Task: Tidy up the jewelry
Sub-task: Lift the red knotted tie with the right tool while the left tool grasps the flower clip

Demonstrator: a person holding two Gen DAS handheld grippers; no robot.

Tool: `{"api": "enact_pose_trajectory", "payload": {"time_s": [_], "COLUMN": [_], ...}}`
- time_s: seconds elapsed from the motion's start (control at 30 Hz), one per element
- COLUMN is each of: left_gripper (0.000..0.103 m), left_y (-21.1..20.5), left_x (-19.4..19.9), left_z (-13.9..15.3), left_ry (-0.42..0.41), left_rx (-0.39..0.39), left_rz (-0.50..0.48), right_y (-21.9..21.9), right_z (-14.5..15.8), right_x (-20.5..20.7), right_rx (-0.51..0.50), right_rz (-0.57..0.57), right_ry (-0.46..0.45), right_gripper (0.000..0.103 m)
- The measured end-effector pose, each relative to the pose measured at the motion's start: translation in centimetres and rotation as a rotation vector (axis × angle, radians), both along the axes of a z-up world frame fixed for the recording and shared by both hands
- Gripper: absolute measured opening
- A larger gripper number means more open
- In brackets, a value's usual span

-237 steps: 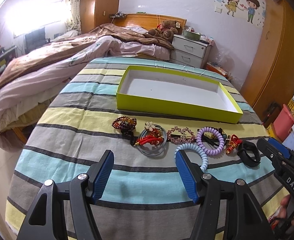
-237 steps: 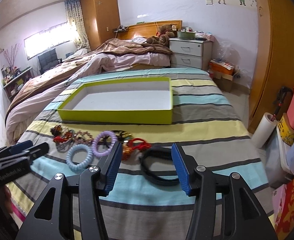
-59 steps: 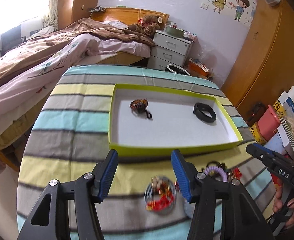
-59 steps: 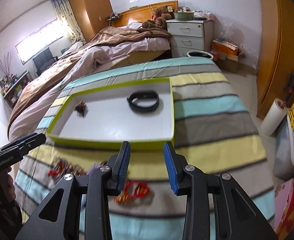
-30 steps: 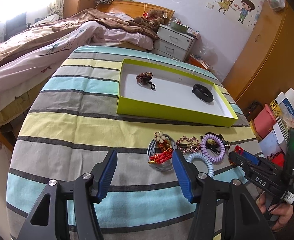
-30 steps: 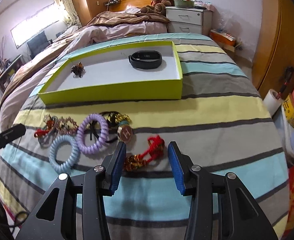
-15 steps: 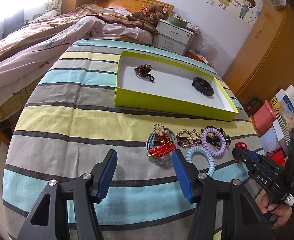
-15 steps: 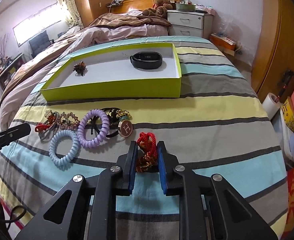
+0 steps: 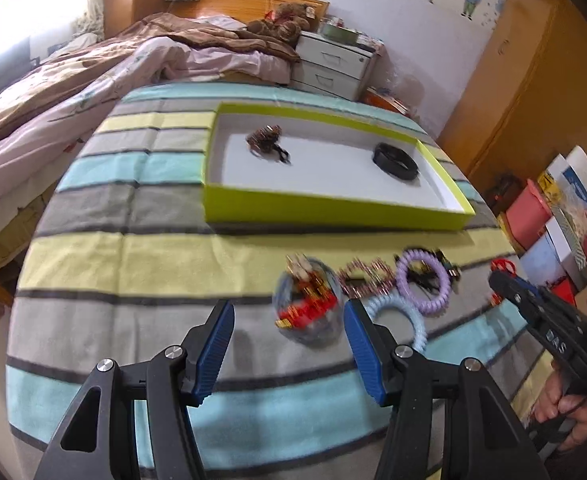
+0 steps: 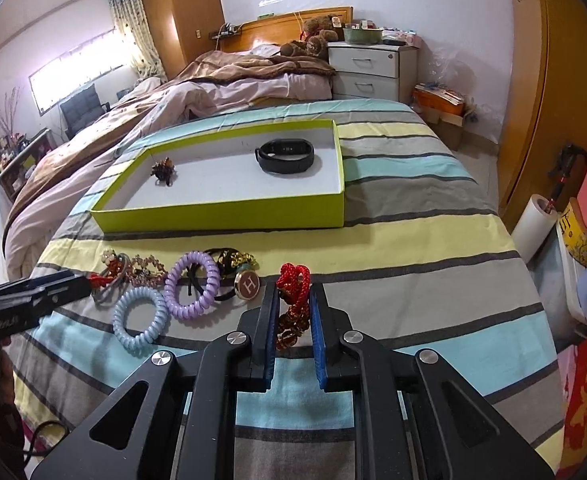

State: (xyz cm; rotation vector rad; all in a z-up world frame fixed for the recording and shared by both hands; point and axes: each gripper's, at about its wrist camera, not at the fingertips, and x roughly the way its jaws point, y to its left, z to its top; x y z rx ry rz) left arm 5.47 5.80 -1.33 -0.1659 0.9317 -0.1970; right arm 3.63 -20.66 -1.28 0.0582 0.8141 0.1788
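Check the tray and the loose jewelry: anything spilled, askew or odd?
Nothing stands out. The black band and a beaded piece lie flat in the green tray; the right gripper is closing on the red bracelet.

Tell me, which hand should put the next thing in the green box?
Probably the right. Its tool is closing on the red bracelet, which sits between the blue pads, so it only needs carrying to the box. The left tool is open and empty above the other jewelry.
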Motion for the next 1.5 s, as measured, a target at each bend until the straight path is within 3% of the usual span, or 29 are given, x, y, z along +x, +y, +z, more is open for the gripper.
{"api": "enact_pose_trajectory", "payload": {"time_s": [0.1, 0.27, 0.47, 0.83, 1.13, 1.5], "left_gripper": [0.056, 0.056, 0.047, 0.017, 0.016, 0.016], "left_y": [0.7, 0.0, -1.1, -1.9, -1.8, -0.9], "left_x": [0.9, 2.3, 3.2, 3.5, 2.8, 1.1], "left_z": [0.6, -0.2, -1.5, -1.5, -0.8, 2.4], "left_ry": [-0.028, 0.013, 0.045, 0.037, 0.013, -0.061], "left_rx": [-0.003, 0.027, 0.041, 0.051, 0.054, 0.022], "left_rz": [0.013, -0.019, -0.039, -0.059, -0.051, -0.045], "right_y": [-0.1, -0.2, -0.3, 0.0, 0.0, 0.1], "right_z": [0.2, 0.1, -0.2, -0.3, -0.1, 1.0], "right_x": [0.0, 0.3, 0.6, 1.1, 1.1, 0.9], "right_rx": [0.003, 0.012, 0.013, 0.011, 0.012, 0.013], "right_rz": [0.002, 0.003, 0.004, 0.011, 0.011, 0.021], "right_ry": [-0.006, -0.001, 0.01, 0.012, 0.003, -0.029], "right_gripper": [0.015, 0.016, 0.016, 0.016, 0.016, 0.016]}}
